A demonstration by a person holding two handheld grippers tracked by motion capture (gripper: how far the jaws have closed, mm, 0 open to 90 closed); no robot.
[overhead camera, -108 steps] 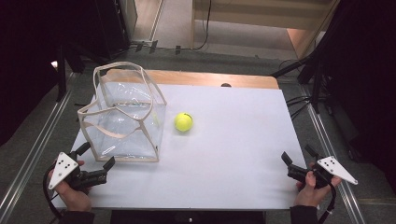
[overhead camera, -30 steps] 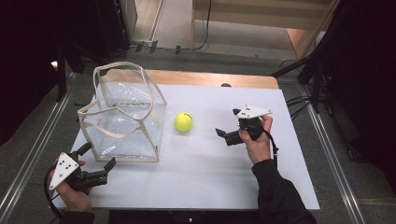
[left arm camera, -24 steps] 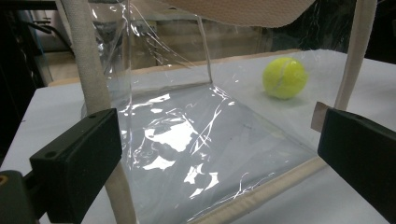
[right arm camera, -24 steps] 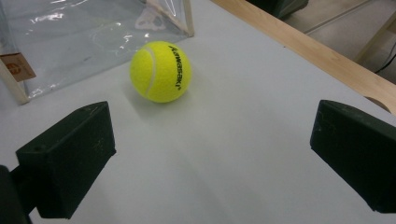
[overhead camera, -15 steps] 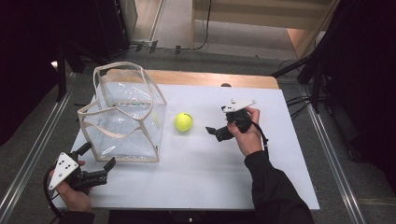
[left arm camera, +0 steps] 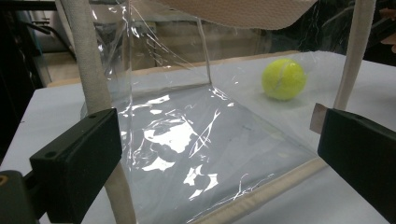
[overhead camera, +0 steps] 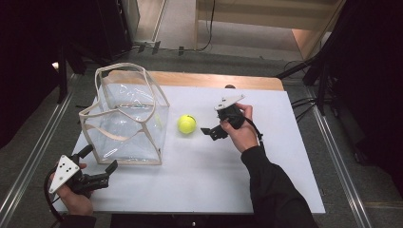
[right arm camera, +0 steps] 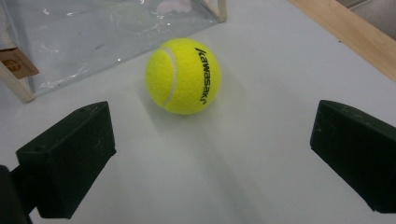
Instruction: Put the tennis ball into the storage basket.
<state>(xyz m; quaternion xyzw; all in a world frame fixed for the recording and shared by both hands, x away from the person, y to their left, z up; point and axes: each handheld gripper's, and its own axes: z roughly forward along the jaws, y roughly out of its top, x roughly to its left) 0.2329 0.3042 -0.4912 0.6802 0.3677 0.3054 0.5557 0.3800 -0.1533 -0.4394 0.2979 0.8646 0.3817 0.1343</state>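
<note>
Ball (overhead camera: 187,124) lies just left of the right gripper (overhead camera: 209,131), jaws open toward it; left gripper (overhead camera: 100,171), lower left, open, farther.

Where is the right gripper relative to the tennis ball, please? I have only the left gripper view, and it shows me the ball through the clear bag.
Observer: In the high view the right gripper sits on the table just right of the tennis ball, not touching it.
Operator: Thank you. Are its jaws open?
Observer: Yes. The right gripper view shows both jaws spread wide, with the ball ahead between them and apart from both.
Operator: Is the ball inside the bag?
Observer: No. It lies on the white table beside the clear bag, near its right wall.
</note>
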